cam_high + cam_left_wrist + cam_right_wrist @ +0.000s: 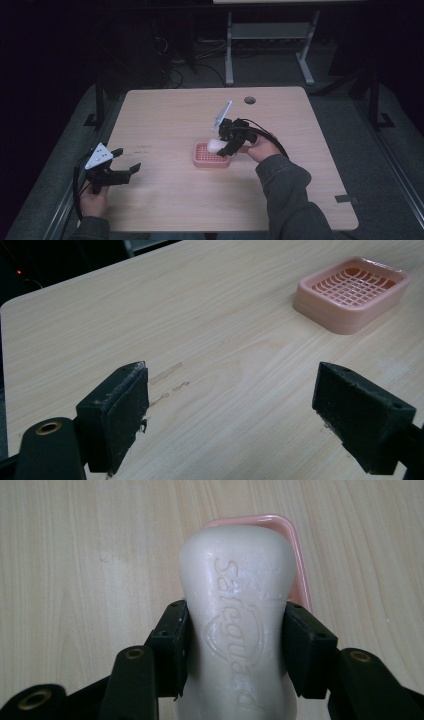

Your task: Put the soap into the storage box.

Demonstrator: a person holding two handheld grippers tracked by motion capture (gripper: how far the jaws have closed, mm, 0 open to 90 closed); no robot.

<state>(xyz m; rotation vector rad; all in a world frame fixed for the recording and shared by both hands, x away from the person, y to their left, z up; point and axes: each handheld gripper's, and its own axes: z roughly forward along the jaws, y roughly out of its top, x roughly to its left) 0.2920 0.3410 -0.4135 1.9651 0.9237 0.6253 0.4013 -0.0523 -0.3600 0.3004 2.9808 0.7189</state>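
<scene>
One light wooden table (175,200) takes up most of the scene, pale grained top with rounded corners and a small dark round hole (249,100) near its far edge. Near the middle of it sits a single pink soap dish (202,159), a rounded rectangle with a grid-slotted floor, lying flat with its long side running roughly left to right in the high view. There is one white bar of soap (240,625), and the right gripper (223,145) has it pinched between its two black jaws, which press against the bar's narrowed waist from either side. The soap's long axis runs straight out along the jaws, its rounded free end pointing away from the hand and reaching over the near rim of the dish; from above it sits at the dish's right end, and I cannot tell whether it touches the dish. It is a smooth, waxy, off-white bar, with raised lettering running lengthwise along its top face. The left gripper (123,161) is well apart from all this, near the table's left edge, held low over bare wood with its jaws spread wide and nothing between them, pointing toward the dish. Two grippers, two hands, one dish, one soap.
</scene>
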